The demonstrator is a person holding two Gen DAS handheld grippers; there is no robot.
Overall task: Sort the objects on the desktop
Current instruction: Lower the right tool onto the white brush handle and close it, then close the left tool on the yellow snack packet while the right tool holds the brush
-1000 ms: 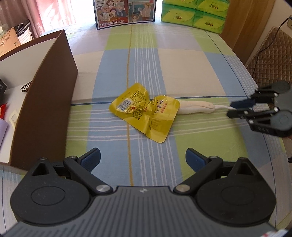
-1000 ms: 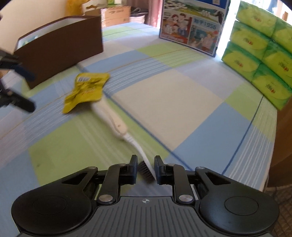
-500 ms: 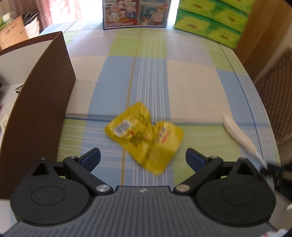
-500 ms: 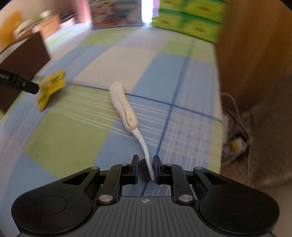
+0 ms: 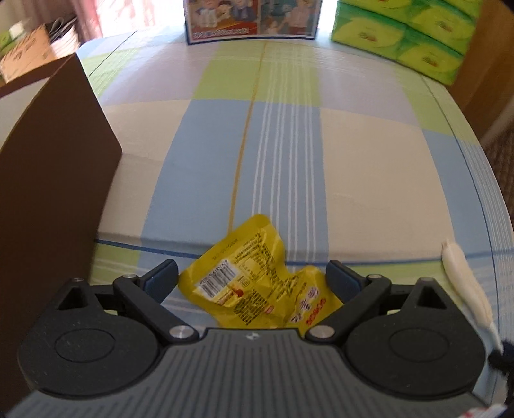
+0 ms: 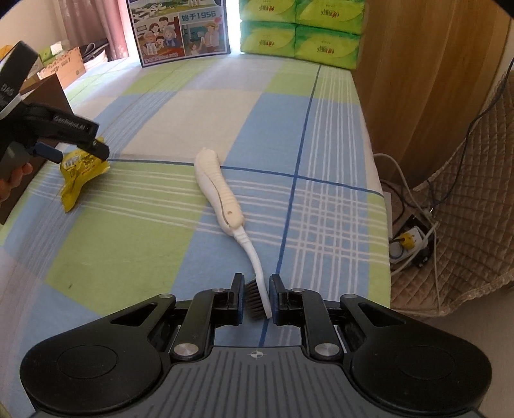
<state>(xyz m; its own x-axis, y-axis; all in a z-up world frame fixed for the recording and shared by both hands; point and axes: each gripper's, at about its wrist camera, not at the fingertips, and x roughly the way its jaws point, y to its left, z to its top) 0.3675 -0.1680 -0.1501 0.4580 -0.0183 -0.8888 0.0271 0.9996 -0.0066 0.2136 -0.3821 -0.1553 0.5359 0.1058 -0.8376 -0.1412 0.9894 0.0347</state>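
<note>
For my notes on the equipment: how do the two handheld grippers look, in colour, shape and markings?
Both are black. Each has a ribbed grey body, two round discs, silver screws and two straight fingers. The left gripper has dark blue pads; white lettering marks its side. The right gripper has black pads.

We look from the left wrist low and close over the wrapper (image 5: 257, 276), facing the poster (image 5: 252, 17) at the far edge. From the right wrist we sit farther back at the near right corner, facing that poster (image 6: 181, 30). Both show the wrapper (image 6: 80, 167) and brush (image 6: 221, 193).
</note>
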